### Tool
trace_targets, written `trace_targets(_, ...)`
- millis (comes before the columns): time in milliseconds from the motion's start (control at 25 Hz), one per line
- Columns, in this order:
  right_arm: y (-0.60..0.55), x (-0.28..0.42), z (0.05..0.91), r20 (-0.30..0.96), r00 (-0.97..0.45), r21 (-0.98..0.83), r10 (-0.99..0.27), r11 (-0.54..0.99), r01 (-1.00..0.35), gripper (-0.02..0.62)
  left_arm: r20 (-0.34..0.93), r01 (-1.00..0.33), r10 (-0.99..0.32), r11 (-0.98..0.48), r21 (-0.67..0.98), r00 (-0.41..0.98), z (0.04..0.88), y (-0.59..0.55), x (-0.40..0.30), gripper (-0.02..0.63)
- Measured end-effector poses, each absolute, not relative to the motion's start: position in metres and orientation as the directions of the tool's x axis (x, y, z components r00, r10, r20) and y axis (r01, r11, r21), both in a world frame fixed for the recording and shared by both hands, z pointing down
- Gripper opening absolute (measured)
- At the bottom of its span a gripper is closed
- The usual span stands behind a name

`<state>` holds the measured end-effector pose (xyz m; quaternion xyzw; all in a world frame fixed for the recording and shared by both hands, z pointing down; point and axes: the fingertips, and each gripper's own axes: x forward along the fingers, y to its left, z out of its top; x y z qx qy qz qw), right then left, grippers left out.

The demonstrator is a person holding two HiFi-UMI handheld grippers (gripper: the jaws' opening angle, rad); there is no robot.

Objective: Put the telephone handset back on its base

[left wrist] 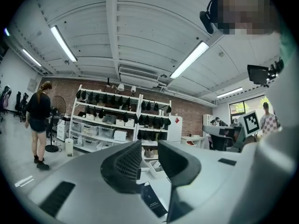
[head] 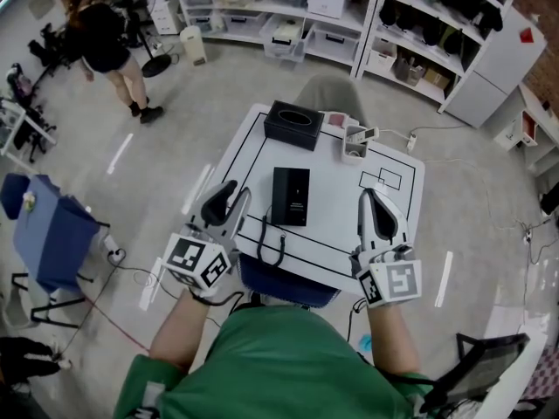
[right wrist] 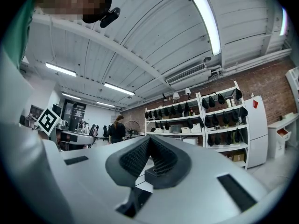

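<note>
In a shelved workshop, a white lined table [head: 397, 208] carries the phone [head: 290, 196] at its middle: a flat matt-black slab, long axis running near edge to far, with a thin cord [head: 269, 234] looping toward the near edge. It reads as one block, so handset seating is unclear. The left gripper [head: 236, 195], jaws spread and empty, is nearer, with the phone just to its right. The right gripper [head: 373, 197] is pressed together.

a white table [head: 336, 201] marked with black lines carries a black telephone [head: 290, 196] at its middle, and a black box [head: 293, 125] and small white holder [head: 355, 144] along the far edge.
</note>
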<state>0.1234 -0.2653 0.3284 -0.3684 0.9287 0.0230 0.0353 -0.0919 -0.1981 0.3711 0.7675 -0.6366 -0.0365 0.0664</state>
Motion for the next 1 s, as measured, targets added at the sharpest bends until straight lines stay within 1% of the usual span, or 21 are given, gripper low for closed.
trace_targets(520,-0.266,0.132,0.331,-0.081,-0.742,0.020,-0.666,0.743,-0.669,0.020,0.038,-0.977,-0.986,-0.157,0.146,0.164,0.375,-0.197,-0.085,0.120)
trace_targets(1000,-0.262,0.149,0.333,-0.076,-0.769,0.032,-0.634,0.770,-0.638,0.020,0.042,-0.981,-0.989,-0.131,0.145,0.139,0.377,-0.187,-0.064,0.120)
